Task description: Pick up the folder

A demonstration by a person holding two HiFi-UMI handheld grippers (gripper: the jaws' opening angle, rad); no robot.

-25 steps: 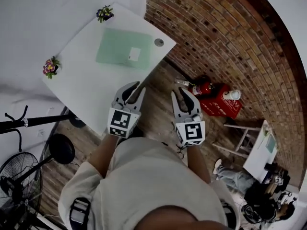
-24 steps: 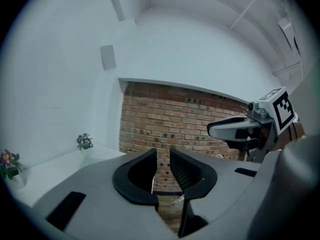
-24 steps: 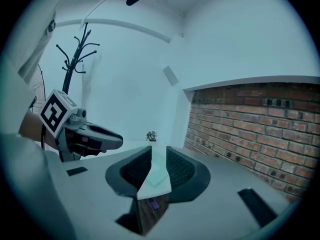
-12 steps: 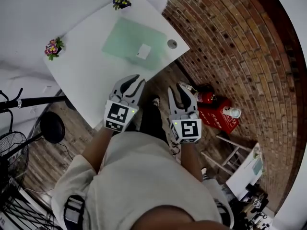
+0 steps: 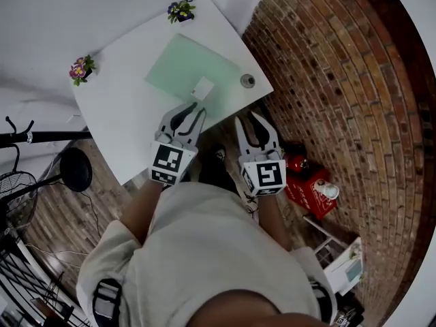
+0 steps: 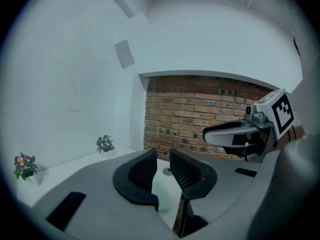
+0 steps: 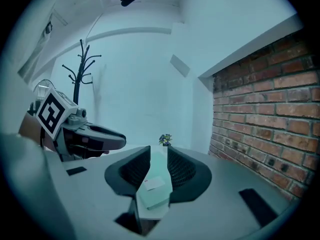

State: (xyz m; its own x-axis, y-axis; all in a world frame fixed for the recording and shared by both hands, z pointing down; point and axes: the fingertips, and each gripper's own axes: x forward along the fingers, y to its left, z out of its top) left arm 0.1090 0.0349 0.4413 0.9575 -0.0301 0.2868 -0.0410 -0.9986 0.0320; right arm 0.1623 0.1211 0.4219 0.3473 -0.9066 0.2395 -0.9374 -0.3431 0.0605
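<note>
**Brick wall** [image 5: 340, 80]. Filled the right side of the head view. It stood against the table's right edge, so any approach had to be made from the near side.

**White table** [image 5: 116, 114]. Upper left of centre, seen corner-on. It carried the folder and the small items.

**Pale green folder** [image 5: 187, 67]. The task's thing lay flat on the table towards its right-hand corner, untouched. Its near edge was just above both grippers in the picture. Judged hard to get under, because it lay flush on the top.

**Left gripper** [image 5: 191, 110]. At centre, over the table's near edge and pointing at the folder. Its jaws stood slightly parted with nothing between them, a narrow gap judged suited to a thin edge.

**Right gripper** [image 5: 251, 118]. Just beside the left one, off the table's edge. Its jaws were likewise a little apart and empty. In the right gripper view the folder showed through the gap but lay farther off.

**Red box** [image 5: 310, 186]. On the floor at lower right, against the wall and clear of the work.

**Two flower pots** [image 5: 80, 69] [image 5: 180, 9]. At the table's far edges, well apart from the folder.

**White label** [image 5: 202, 87]. On the folder's near corner.

**Round grommet** [image 5: 247, 81]. Set into the tabletop, just right of the folder.
</note>
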